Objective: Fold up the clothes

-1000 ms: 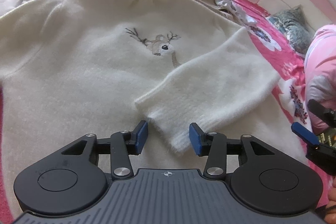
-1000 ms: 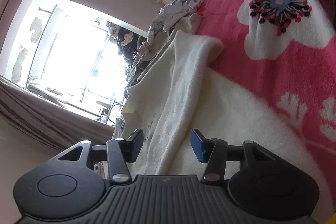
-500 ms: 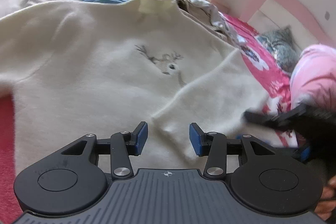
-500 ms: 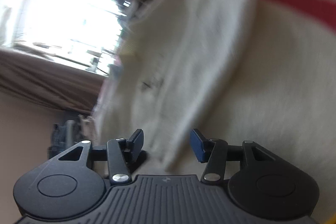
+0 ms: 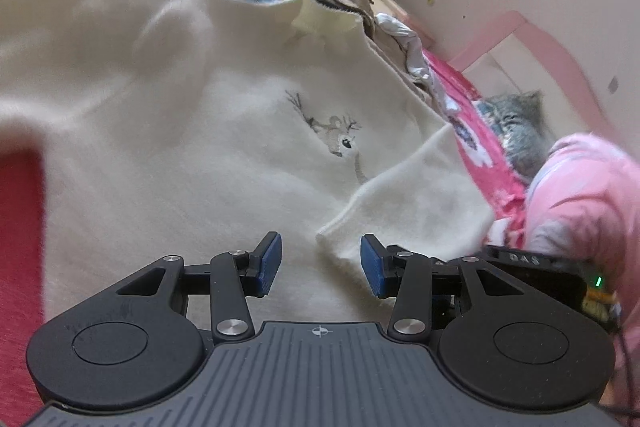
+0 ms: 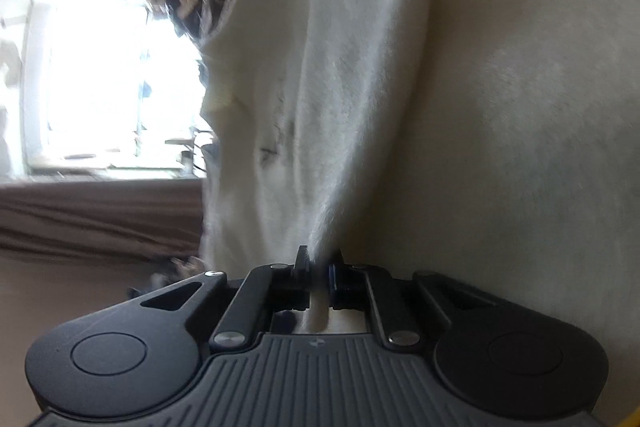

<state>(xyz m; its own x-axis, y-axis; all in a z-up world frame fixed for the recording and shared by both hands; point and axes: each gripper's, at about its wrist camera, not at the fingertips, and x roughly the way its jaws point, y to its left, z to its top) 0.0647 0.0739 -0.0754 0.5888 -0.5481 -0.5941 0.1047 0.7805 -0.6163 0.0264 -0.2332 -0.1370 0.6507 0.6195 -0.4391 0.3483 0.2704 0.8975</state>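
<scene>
Both jaws — right gripper (image 6: 319,269) pinching sweater (image 6: 500,131)

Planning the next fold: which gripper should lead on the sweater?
Probably right: right gripper is already shut on the white sweater, fabric pinched between its pads. Left gripper hangs open, holding nothing.

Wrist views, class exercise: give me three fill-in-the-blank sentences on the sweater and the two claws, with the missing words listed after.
1. The cream sweater carries an embroidered ____ on its chest.
2. The right claw is shut on a fold of the ____.
3. The left claw has its blue pads ____, gripping nothing.

Missing words: deer; sweater; apart
</scene>
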